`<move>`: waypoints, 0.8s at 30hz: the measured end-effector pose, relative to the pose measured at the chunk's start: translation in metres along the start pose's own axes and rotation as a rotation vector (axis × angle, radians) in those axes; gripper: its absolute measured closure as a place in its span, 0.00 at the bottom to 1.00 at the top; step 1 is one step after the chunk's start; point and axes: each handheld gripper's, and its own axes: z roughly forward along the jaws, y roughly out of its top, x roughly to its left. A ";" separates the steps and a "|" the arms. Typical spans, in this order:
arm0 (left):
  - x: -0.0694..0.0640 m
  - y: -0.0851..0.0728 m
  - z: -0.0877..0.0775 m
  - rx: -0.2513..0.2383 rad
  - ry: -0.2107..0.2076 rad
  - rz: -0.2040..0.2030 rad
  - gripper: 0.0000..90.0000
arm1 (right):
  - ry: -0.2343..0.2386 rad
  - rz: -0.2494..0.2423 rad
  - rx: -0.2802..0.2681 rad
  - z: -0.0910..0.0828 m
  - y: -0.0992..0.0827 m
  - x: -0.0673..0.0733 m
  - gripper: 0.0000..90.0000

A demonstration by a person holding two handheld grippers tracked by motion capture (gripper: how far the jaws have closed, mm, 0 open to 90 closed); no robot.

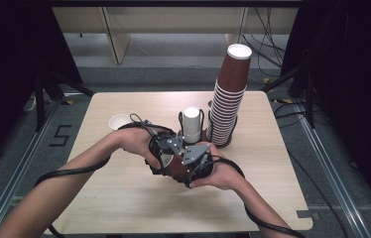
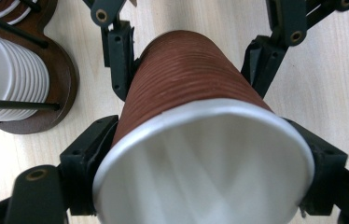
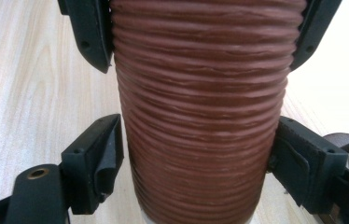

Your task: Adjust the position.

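Both claws clamp one brown ribbed cup [image 2: 186, 84], left claw [image 2: 200, 154] at rim, right claw [image 3: 196, 154] mid-wall; I judge I'm separating nested cups

Both grippers meet over the middle of the table [image 1: 124, 198]. The left gripper [image 1: 162, 148] and the right gripper [image 1: 196, 157] close on one brown cup [image 1: 175, 167] from opposite sides, and the cup lies tilted between their fingers, with its white mouth toward the left hand [image 1: 136, 141]. Just beyond the fingers stands a holder [image 1: 199, 119] with a short white stack of cups [image 1: 191, 124]. To its right a tall stack of brown cups [image 1: 228, 94] rises. A single white cup [image 1: 119, 121] stands beyond the left hand.
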 end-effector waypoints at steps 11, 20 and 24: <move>0.000 0.001 -0.001 -0.002 -0.004 0.007 0.23 | 0.000 0.009 -0.011 0.003 -0.003 0.000 0.26; 0.000 0.001 -0.002 -0.014 -0.003 0.011 0.23 | 0.004 0.011 -0.006 0.003 -0.002 0.000 0.27; 0.000 0.002 -0.002 -0.038 -0.008 0.022 0.23 | -0.004 -0.009 -0.010 0.004 -0.003 -0.001 0.28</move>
